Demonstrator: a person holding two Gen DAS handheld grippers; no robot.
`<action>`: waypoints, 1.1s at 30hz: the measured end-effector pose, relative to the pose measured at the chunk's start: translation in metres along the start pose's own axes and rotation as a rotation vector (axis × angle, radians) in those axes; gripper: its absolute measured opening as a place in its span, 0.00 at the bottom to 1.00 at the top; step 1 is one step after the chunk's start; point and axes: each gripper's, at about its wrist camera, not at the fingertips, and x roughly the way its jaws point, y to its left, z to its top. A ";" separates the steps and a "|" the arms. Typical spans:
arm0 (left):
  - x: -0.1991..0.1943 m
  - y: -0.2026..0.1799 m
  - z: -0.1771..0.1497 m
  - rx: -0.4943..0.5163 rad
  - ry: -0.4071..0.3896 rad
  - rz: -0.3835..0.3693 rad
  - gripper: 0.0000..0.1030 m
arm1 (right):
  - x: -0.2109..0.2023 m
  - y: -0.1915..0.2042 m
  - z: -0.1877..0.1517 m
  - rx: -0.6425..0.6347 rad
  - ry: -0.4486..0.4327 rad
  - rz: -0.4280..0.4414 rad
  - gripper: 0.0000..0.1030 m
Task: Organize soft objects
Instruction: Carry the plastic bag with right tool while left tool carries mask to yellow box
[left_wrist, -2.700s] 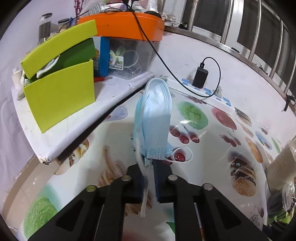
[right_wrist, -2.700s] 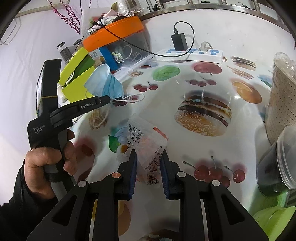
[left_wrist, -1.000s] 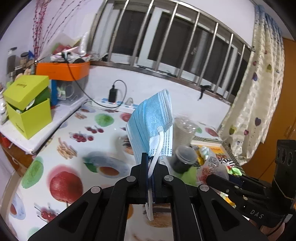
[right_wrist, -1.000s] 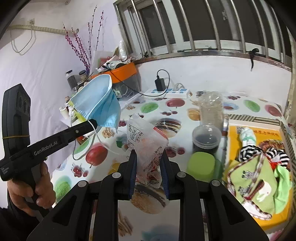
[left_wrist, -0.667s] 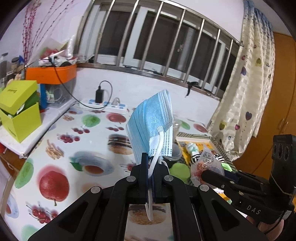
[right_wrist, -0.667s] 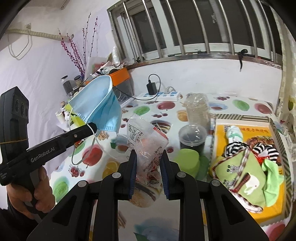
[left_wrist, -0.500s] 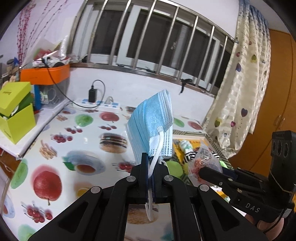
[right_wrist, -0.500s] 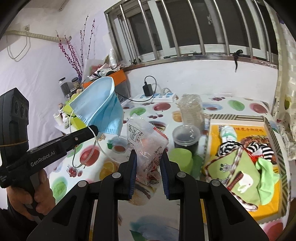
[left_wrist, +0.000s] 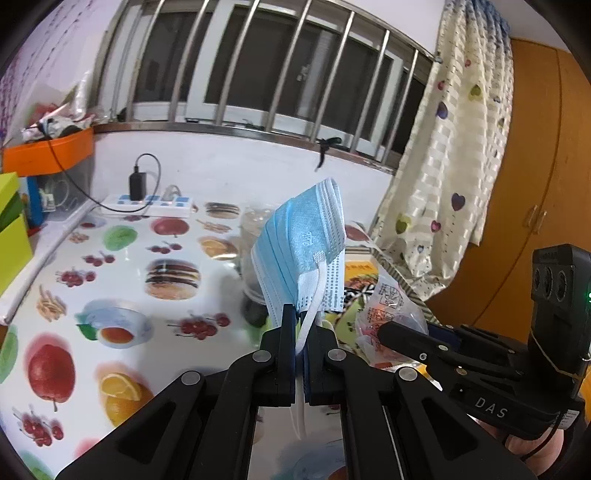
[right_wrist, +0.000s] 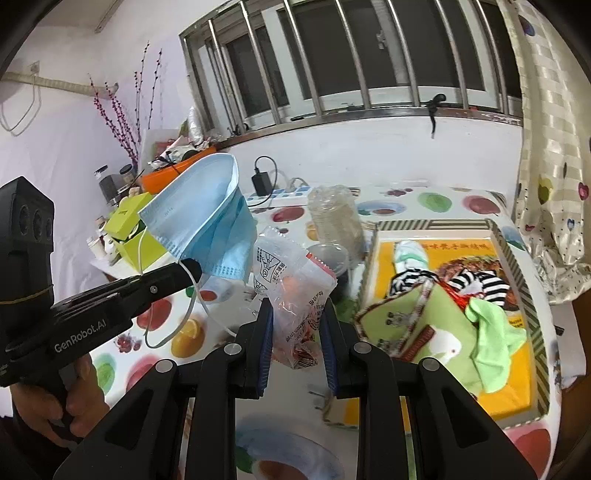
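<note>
The left gripper (left_wrist: 300, 321) is closed tight on the lower corner of a folded blue face mask (left_wrist: 304, 243), pinching the fabric edge together with one white ear loop (right_wrist: 166, 325); the mask stands up above the fingers and the second loop hangs free below them. The right gripper (right_wrist: 297, 314) is clamped, with its jaws part-way apart, on a crinkled clear snack packet (right_wrist: 295, 280), which sticks up between the blue pads. Both items are carried in the air above the fruit-print tablecloth (left_wrist: 110, 266), and the yellow-floored tray (right_wrist: 517, 251) that already holds striped and green cloth items (right_wrist: 472, 295) lies to the right of the packet. Risks noted: the hold on the mask is at one corner only, so a quick swing could let it twist or pull out of the pinch. The dangling loop could, in my judgement, catch on the right gripper or on the clear jar (right_wrist: 334, 218) and dark lidded cup (right_wrist: 328, 258) standing just beside the tray's near-left edge. The packet film looks slippery and is held low, so it may slide or be crushed. The two grippers travel close together, and a collision near the tray is possible if both lower at once.
</note>
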 end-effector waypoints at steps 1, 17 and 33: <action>0.002 -0.003 0.000 0.004 0.003 -0.006 0.03 | -0.001 -0.002 0.000 0.004 -0.001 -0.004 0.24; 0.033 -0.041 -0.004 0.052 0.053 -0.069 0.03 | -0.011 -0.041 -0.009 0.057 0.003 -0.067 0.24; 0.097 -0.086 -0.029 0.112 0.200 -0.153 0.03 | -0.009 -0.103 -0.032 0.154 0.080 -0.197 0.24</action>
